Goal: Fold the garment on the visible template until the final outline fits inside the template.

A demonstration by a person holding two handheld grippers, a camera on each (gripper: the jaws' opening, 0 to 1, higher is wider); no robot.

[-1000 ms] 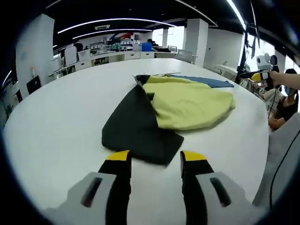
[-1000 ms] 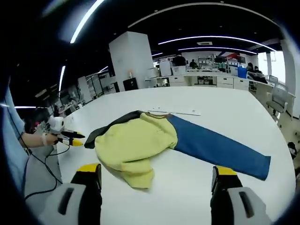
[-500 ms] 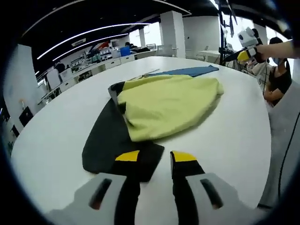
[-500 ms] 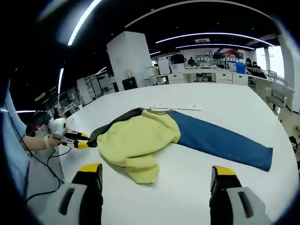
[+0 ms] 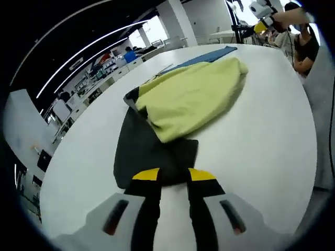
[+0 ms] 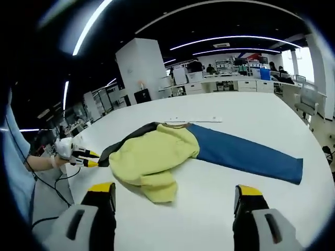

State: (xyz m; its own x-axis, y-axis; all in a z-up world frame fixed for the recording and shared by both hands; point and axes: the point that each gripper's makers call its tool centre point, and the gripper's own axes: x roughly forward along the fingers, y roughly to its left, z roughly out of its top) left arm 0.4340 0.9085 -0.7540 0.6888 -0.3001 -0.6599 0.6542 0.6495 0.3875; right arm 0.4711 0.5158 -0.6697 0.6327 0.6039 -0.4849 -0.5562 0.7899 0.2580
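- Garment (image 6: 172,154) spread on the white desk (image 6: 251,115) ahead of the right claw (image 6: 174,196), long axis crosswise: blue sleeve (image 6: 246,157) pointing right, black sleeve (image 5: 144,151) left, yellow body bunched between.
- No readable writing.
- Left claw (image 5: 172,175) nearly closed, tips at the black sleeve's end; grip cannot be confirmed.
- Right claw spread wide, holding nothing, short of the garment.

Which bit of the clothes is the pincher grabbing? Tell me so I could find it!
Look at the big white table with one garment spread on it. Its middle is yellow and one sleeve is blue. The left gripper sits at the black sleeve, the dark one sticking out opposite the blue sleeve.
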